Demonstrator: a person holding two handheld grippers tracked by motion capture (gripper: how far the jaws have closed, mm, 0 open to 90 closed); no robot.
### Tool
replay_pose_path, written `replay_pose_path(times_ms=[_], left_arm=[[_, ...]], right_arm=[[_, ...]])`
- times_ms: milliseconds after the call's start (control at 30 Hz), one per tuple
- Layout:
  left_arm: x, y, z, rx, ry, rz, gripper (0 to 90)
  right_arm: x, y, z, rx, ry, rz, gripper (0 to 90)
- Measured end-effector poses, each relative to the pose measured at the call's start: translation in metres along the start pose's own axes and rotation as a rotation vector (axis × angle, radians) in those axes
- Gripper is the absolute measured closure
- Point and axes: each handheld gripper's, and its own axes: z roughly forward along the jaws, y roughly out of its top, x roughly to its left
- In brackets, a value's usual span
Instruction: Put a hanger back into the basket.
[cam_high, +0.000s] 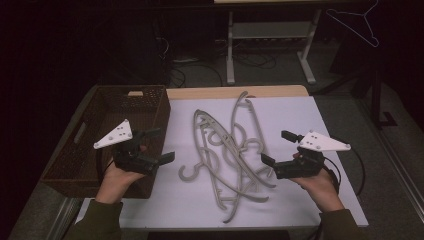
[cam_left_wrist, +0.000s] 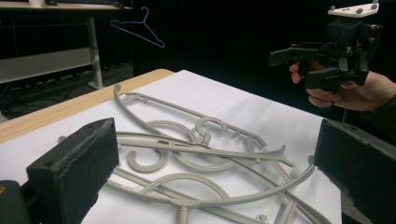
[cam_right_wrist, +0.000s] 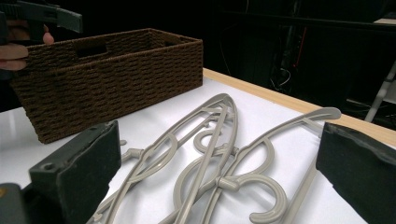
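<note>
Both grippers, left (cam_high: 161, 145) and right (cam_high: 276, 147), hover with jaws wide and empty either side of the hangers (cam_high: 227, 152), tangled mid-surface right of the basket (cam_high: 150, 102); light, stiff, slick plastic, I'd judge; best pinch a free hook or outer bar.
</note>
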Motion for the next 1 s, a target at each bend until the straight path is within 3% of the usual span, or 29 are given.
replay_pose_path(times_ms=[333, 433, 500, 667, 733, 767, 833, 933, 1000], left_arm=[[-0.013, -0.002, 0.014, 0.023, -0.028, 0.001, 0.0], [-0.018, -0.005, 0.02, 0.038, -0.044, 0.008, 0.0], [-0.021, -0.007, 0.025, 0.047, -0.052, 0.005, 0.0], [-0.029, -0.014, 0.034, 0.079, -0.063, 0.005, 0.0], [-0.029, -0.015, 0.035, 0.082, -0.068, 0.009, 0.0], [-0.03, -0.016, 0.036, 0.086, -0.07, 0.007, 0.0], [-0.031, -0.018, 0.039, 0.097, -0.076, 0.005, 0.0], [-0.03, -0.021, 0.04, 0.105, -0.079, 0.0, 0.0], [-0.03, -0.022, 0.041, 0.107, -0.079, -0.005, 0.0]], right_arm=[[0.005, 0.001, 0.004, 0.021, 0.011, -0.003, 0.0], [0.011, 0.0, 0.012, 0.046, 0.03, -0.004, 0.0], [0.015, 0.0, 0.018, 0.068, 0.047, -0.01, 0.0], [0.028, -0.003, 0.034, 0.144, 0.096, -0.043, 12.6], [0.03, -0.003, 0.038, 0.161, 0.104, -0.048, 13.1], [0.034, -0.004, 0.047, 0.206, 0.131, -0.048, 16.2], [0.036, -0.006, 0.056, 0.232, 0.144, -0.056, 18.2], [0.041, -0.01, 0.069, 0.296, 0.192, -0.064, 28.2], [0.045, -0.013, 0.077, 0.325, 0.21, -0.077, 28.9]])
